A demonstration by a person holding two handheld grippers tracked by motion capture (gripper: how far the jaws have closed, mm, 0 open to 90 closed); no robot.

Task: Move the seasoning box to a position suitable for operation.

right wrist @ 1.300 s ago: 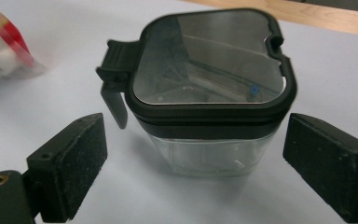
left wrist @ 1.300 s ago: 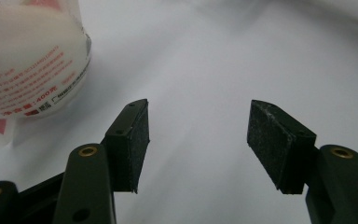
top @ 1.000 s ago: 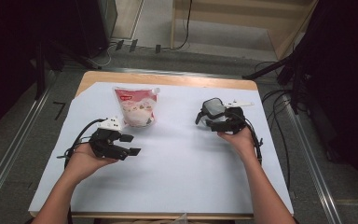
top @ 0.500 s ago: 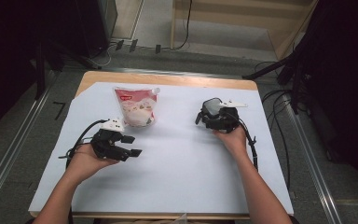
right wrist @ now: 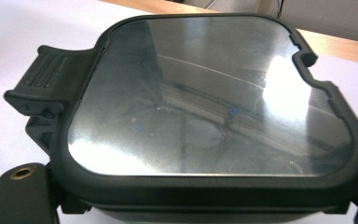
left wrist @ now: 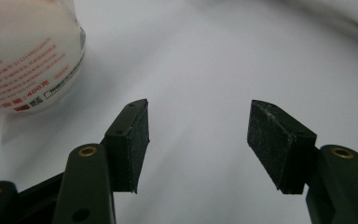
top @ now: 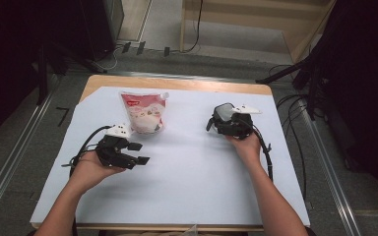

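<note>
Black lidded box (right wrist: pixel 209 112) sits clamped in the right claw (top: pixel 225 119); left claw (left wrist: pixel 198 140) gapes empty beside the pouch (left wrist: pixel 23 56).

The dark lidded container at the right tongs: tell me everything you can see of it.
The container is a dark, plastic-looking box with rounded corners and a glossy transparent lid that mirrors the room. A ribbed latch tab sticks out at one side, and the opposite rim has a notch. It sits level on the white table cover, near the far right of it, directly in front of the right tongs, whose jaws flank its near edge. Whether they press on it cannot be told. Contents are not visible.
</note>
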